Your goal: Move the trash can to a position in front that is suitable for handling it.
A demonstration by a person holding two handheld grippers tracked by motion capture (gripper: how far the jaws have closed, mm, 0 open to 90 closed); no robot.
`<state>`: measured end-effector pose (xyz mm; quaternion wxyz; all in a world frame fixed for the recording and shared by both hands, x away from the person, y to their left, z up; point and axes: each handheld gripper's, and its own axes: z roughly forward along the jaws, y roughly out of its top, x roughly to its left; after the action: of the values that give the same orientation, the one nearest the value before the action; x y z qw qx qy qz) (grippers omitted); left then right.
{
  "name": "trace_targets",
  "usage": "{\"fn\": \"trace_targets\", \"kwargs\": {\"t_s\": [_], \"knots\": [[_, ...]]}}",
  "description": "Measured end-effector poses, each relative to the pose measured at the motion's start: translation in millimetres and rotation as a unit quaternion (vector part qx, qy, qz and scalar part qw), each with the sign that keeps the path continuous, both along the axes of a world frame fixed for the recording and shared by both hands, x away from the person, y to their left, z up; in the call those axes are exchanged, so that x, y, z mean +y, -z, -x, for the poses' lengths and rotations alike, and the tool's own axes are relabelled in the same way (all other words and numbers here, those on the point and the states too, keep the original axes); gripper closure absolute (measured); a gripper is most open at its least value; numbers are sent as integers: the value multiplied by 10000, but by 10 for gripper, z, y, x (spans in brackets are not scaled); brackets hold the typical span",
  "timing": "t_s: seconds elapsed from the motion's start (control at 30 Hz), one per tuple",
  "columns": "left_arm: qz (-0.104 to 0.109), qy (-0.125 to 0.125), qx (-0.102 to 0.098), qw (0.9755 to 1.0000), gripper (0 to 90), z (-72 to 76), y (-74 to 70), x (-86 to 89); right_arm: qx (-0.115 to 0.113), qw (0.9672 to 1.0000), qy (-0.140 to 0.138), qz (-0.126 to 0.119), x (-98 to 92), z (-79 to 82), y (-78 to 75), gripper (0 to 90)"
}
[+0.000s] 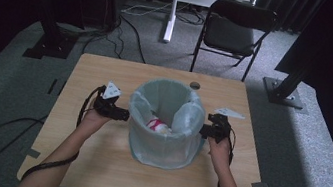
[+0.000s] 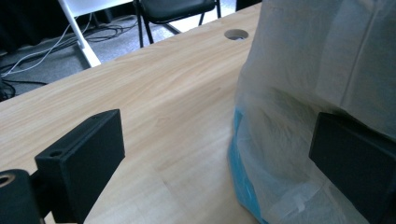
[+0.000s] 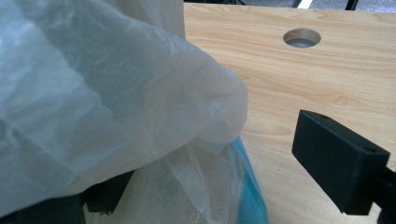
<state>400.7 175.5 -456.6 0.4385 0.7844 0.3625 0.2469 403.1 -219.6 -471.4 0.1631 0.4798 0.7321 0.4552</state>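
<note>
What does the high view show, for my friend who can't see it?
A blue round bin lined with a thin white plastic bag stands on a light wooden table. The left claw and right claw sit open at its sides; red-and-white rubbish lies inside.

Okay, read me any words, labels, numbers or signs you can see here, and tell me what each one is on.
No text can be read anywhere.
Red and white packet inside the lined bin: any print is too small and blurred to read.
Table, bin liner, chair: no lettering shows.
</note>
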Motion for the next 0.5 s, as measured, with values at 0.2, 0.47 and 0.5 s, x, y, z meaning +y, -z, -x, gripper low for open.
{"fn": "trace_targets", "kwargs": {"t_s": [0.2,0.47,0.5], "knots": [[4,-3,12,10000,38,183,3,41,21,9999,-141,-51,21,161,14,168],[49,71,20,10000,38,408,11,86,67,9995,-258,-165,34,385,34,167],[40,94,25,9999,38,439,10,93,67,9995,-258,-165,34,385,34,167]]}}
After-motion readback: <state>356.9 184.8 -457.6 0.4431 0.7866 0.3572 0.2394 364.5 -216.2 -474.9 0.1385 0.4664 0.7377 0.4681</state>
